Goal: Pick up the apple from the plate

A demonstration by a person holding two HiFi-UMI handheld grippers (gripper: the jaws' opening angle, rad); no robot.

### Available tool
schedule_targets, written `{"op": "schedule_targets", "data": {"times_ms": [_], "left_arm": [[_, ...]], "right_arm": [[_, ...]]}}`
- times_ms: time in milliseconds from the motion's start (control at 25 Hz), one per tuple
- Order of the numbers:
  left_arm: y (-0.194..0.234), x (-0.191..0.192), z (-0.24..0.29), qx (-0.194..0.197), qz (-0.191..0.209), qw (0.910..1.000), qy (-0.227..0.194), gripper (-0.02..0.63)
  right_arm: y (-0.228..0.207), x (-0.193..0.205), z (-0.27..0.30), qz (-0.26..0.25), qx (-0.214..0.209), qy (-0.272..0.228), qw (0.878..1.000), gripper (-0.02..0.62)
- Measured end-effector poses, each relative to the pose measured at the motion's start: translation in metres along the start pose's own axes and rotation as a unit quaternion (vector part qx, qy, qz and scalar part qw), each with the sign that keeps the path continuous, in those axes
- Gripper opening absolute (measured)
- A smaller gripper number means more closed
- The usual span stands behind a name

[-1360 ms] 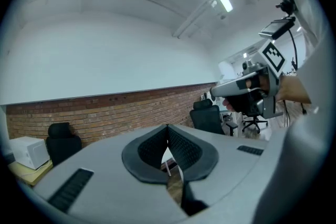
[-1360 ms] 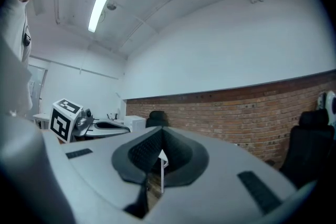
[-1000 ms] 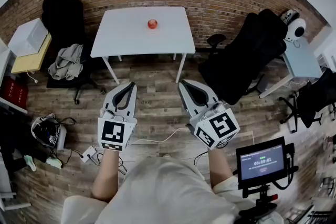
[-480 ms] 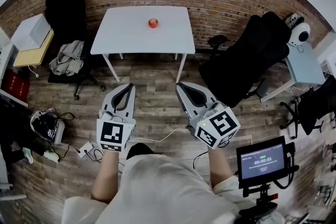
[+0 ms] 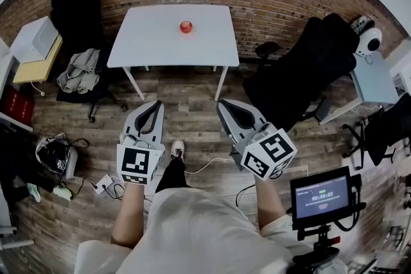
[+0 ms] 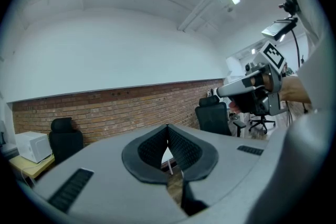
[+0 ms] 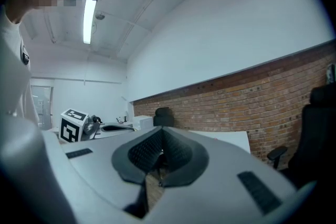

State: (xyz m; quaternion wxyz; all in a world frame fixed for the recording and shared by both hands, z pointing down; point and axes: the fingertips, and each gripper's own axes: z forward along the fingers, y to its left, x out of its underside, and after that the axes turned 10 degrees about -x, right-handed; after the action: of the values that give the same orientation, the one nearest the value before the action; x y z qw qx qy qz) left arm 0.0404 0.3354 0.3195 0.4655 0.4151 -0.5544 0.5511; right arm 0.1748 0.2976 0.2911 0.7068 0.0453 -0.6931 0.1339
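A red apple [image 5: 186, 27] rests on a white table [image 5: 148, 48] against the brick wall, far ahead of both grippers; I cannot make out the plate under it. My left gripper [image 5: 156, 104] is held level over the wooden floor, jaws shut with nothing between them. My right gripper [image 5: 223, 103] is beside it, also shut and empty. In the left gripper view the pads [image 6: 178, 147] meet at the tip, and the right gripper [image 6: 252, 89] shows to the right. In the right gripper view the pads [image 7: 176, 152] touch, with the table [image 7: 231, 139] beyond them.
Black office chairs [image 5: 302, 67] stand right of the table, and another chair with clothes [image 5: 80, 74] stands left. A white box [image 5: 35, 42] sits on a yellow side table. Cables and a bag [image 5: 54, 154] lie on the floor at left. A monitor on a stand [image 5: 321, 192] is at lower right.
A dark trouser leg and a white shoe have come into view between the grippers, stepping toward the table. Both grippers have shifted slightly and stay shut.
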Motion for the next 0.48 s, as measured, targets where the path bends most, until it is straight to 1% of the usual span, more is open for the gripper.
{"op": "schedule_targets", "data": {"times_ms": [160, 360, 480], "left_arm": [[0.005, 0.004, 0.025, 0.005, -0.003, 1.0, -0.003, 0.006], [0.024, 0.007, 0.075, 0.014, -0.004, 0.9998, -0.009, 0.006], [0.038, 0.008, 0.104, 0.023, -0.003, 0.9997, -0.009, 0.006]], "right_arm": [[-0.017, 0.001, 0.01, -0.001, 0.004, 0.004, 1.0, 0.002], [-0.06, -0.003, 0.04, -0.012, 0.03, 0.01, 0.999, 0.002], [-0.081, -0.007, 0.065, -0.005, 0.035, 0.006, 0.999, 0.002]]}}
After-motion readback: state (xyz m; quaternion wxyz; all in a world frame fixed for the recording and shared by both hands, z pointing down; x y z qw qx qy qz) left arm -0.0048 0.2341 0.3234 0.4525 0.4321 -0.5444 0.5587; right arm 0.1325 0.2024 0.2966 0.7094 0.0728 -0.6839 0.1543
